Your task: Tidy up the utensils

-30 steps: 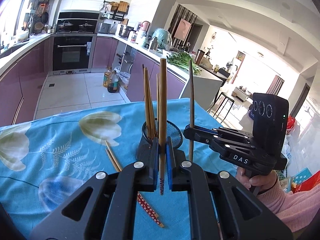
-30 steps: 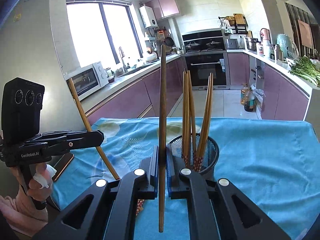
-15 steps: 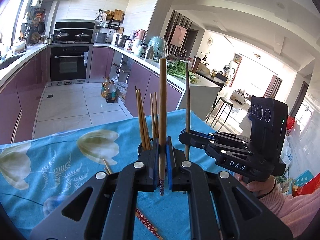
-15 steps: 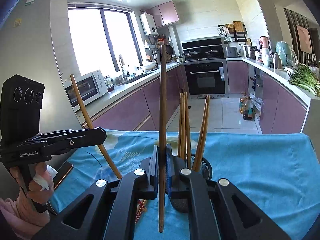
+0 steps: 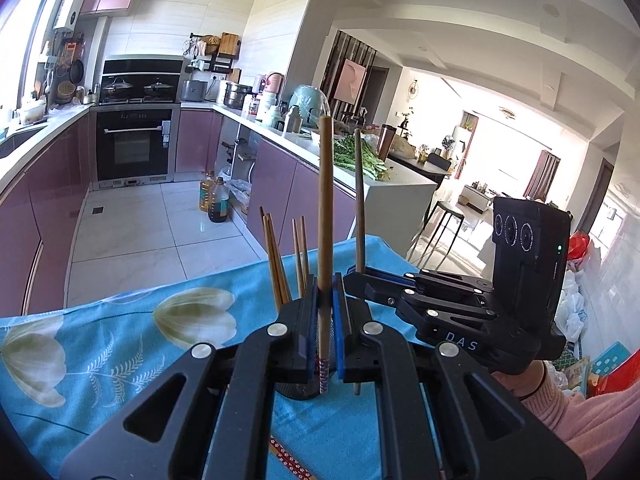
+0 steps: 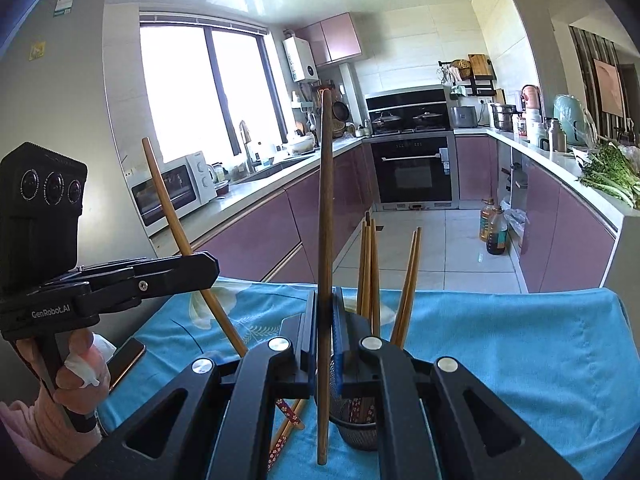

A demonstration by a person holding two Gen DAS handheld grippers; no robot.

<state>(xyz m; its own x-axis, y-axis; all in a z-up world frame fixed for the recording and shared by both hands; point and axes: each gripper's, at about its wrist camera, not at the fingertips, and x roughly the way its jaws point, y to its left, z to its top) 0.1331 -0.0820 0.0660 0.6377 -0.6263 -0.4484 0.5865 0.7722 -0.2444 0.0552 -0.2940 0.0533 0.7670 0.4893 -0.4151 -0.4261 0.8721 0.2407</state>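
My left gripper point(image 5: 327, 286) is shut on an upright brown chopstick point(image 5: 325, 200) whose patterned end hangs below the pads. In the right wrist view my right gripper point(image 6: 325, 298) is shut on another long chopstick point(image 6: 326, 200), also upright. Each gripper shows in the other's view: the right gripper point(image 5: 354, 278) with its chopstick point(image 5: 359, 200), the left gripper point(image 6: 212, 266) with its chopstick point(image 6: 168, 208) tilted. The black mesh holder point(image 6: 356, 428) stands on the table just beyond the fingers, with several chopsticks point(image 6: 370, 272) in it. It is mostly hidden in the left wrist view.
Blue flowered cloth point(image 5: 120, 340) covers the table. Loose chopsticks with patterned ends point(image 6: 286, 428) lie on it near the holder. A phone point(image 6: 124, 360) lies at the table's left edge. Beyond the table are tiled kitchen floor and purple cabinets.
Both grippers have risen with their chopsticks. The holder has dropped lower in both views and is now largely behind the fingers.
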